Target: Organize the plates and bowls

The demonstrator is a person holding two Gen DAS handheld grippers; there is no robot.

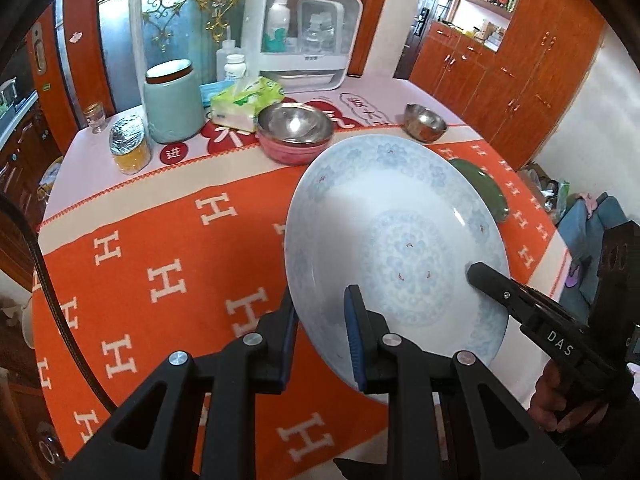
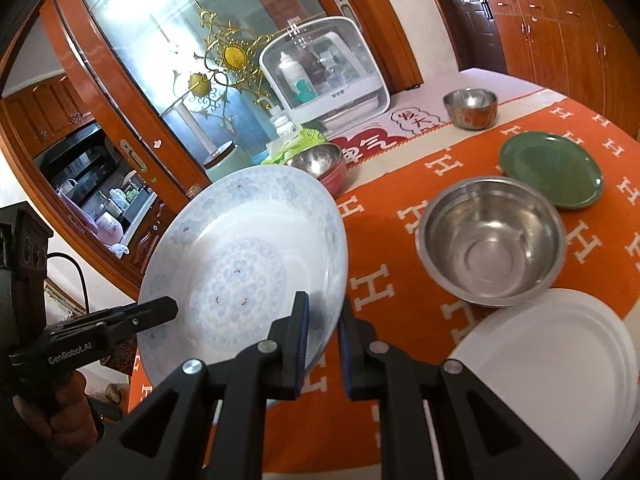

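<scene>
A large white plate with a pale blue flower pattern (image 1: 400,240) is held tilted above the orange tablecloth (image 1: 168,240); it also shows in the right wrist view (image 2: 248,256). My left gripper (image 1: 322,332) is shut on its near left rim. My right gripper (image 2: 324,340) is shut on its right rim, and also shows in the left wrist view (image 1: 480,276). On the table lie a large steel bowl (image 2: 492,240), a green plate (image 2: 552,168), a plain white plate (image 2: 556,360), a small steel bowl (image 2: 472,106) and a steel bowl stacked in a pink bowl (image 1: 294,132).
At the table's far side stand a teal jar (image 1: 174,100), a tissue pack (image 1: 244,100), a foil-topped jar (image 1: 128,144), a small glass jar (image 1: 95,117) and a white bottle cabinet (image 1: 304,32). Wooden cupboards (image 1: 512,80) line the right wall.
</scene>
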